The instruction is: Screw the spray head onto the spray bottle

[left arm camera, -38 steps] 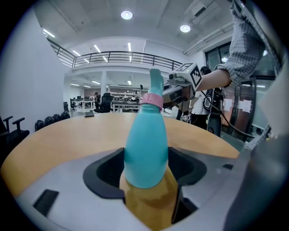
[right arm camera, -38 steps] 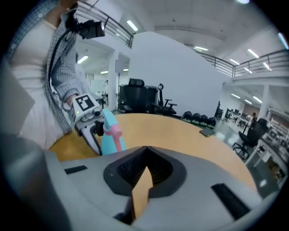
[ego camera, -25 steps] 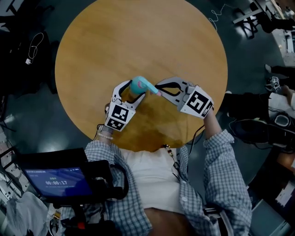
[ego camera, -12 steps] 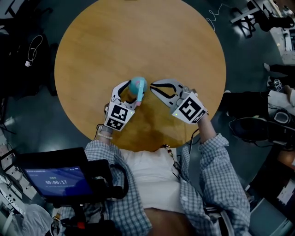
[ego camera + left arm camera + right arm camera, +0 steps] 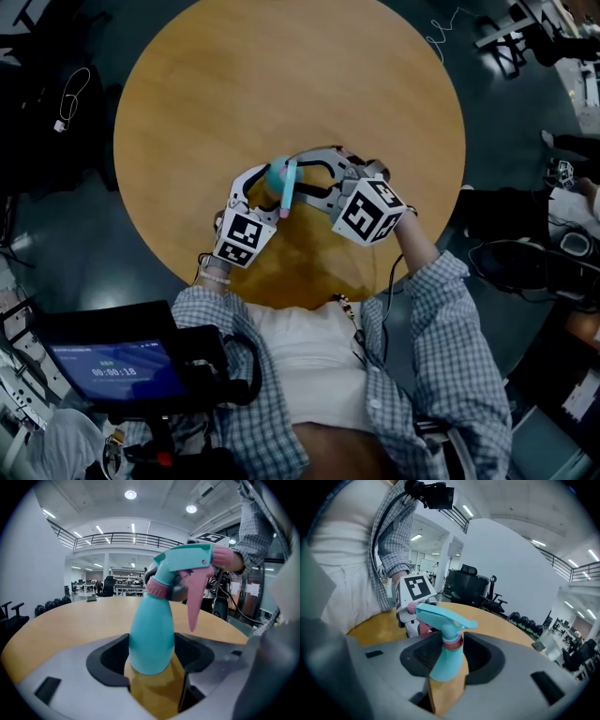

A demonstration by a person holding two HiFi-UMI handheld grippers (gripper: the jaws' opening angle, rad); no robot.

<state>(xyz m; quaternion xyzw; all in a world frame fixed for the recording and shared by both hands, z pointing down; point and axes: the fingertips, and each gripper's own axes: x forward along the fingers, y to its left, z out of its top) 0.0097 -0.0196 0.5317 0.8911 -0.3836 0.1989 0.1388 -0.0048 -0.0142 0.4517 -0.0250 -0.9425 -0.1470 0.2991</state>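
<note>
Teal spray bottle (image 5: 151,639) is standing upright on the round wooden table (image 5: 281,75), its spray head (image 5: 187,562) sitting on the neck. The left gripper (image 5: 150,653) is pinching the bottle's body between its 2 jaws. The right gripper (image 5: 447,660) has just been opening; its jaws are standing spread around the pink collar (image 5: 452,641), not pressing it.

On my feed: a smooth plastic bottle (image 5: 151,639) with a glossy sheen, its pink plastic trigger (image 5: 197,603), a wooden table (image 5: 281,84) with a satin finish, and a checked sleeve (image 5: 459,347), probably woven cotton.
</note>
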